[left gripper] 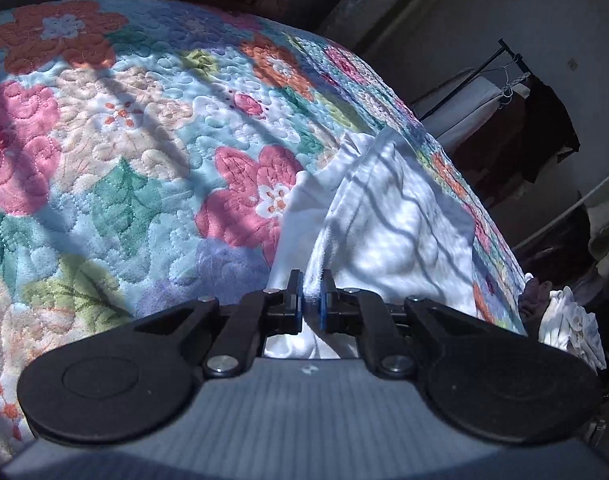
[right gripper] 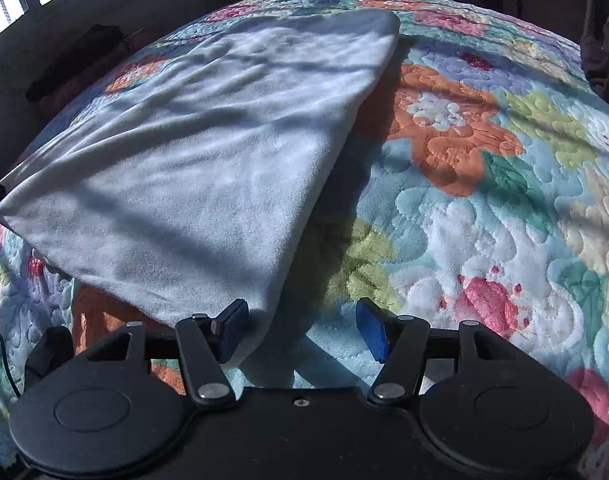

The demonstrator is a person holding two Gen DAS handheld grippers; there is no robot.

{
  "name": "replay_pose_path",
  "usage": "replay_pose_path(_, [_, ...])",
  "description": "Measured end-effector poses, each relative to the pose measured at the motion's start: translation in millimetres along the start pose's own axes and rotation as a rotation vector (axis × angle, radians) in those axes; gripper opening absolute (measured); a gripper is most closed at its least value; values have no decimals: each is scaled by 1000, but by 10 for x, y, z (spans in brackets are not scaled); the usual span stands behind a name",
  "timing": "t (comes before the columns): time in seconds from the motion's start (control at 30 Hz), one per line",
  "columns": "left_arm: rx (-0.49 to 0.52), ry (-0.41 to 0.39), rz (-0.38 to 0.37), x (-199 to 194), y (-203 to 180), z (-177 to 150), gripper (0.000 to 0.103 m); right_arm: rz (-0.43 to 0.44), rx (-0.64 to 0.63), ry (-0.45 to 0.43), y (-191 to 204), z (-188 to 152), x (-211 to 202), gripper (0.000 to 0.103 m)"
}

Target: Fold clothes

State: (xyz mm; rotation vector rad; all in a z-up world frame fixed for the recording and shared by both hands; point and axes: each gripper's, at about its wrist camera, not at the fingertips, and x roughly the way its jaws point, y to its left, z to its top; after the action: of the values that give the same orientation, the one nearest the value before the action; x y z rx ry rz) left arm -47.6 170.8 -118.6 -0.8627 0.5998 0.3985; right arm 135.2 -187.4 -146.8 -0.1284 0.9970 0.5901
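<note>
A big white cloth (right gripper: 208, 152) lies on a bed with a flowery quilt (right gripper: 484, 208). The quilt has pink, orange and green flowers all over it. In the right wrist view, the cloth is spread out on the left part of the quilt, with soft wrinkles and stripes of shadow across it.

The left hand-held gripper (left gripper: 312, 300) is pinched tight on an edge of the white cloth (left gripper: 392, 224). The cloth bunches up between its blue pads and runs away along the side of the bed.

The right hand-held gripper (right gripper: 302, 330) has its fingers spread wide and holds nothing. Its left pad (right gripper: 232, 330) touches the near corner of the cloth.

Past the edge of the bed, in the left wrist view, stands a dark clothes rack (left gripper: 516, 80) with dark clothes hanging on it. Lower down by the bed is a small heap of white clothes (left gripper: 572, 328).
</note>
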Motion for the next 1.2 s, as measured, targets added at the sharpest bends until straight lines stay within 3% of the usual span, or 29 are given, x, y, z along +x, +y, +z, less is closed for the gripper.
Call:
replay_pose_path(0.07, [-17,124,99,262,147,-92,7,-11,-4,3,-1,0,-7,65])
replay_pose_path(0.1, [-38,138,113,328,201,-125,8,-13,-5,3,-1,1,-13,65])
replay_pose_path(0.33, [18,141,130,309,107,-109,12,17,49,-22,-54,-34,-108,65])
replay_pose_path(0.5, [-84,184,86,288,210,-71,18,178,125,-68,-94,-45,-230,65])
replay_pose_path(0.6, [-169,219,51,314,283,-35,21,208,142,-58,-52,-40,-178,65])
replay_pose_path(0.73, [-101,213,68,351,163,-35,29,223,197,30,-11,62,109,64])
replay_pose_path(0.8, [-47,209,90,373,73,-38,29,182,157,43,84,61,161,43])
replay_pose_path(0.83, [-21,209,97,375,28,-32,29,135,103,31,140,46,138,8])
replay_pose_path(0.97, [119,207,103,357,-159,-6,33,149,82,-141,67,-19,-342,6])
replay_pose_path(1.1, [274,199,176,356,-321,-20,41,77,45,-108,202,-129,-288,6])
replay_pose_path(1.2, [309,205,180,343,-332,-23,42,19,-30,-73,272,-204,-236,6])
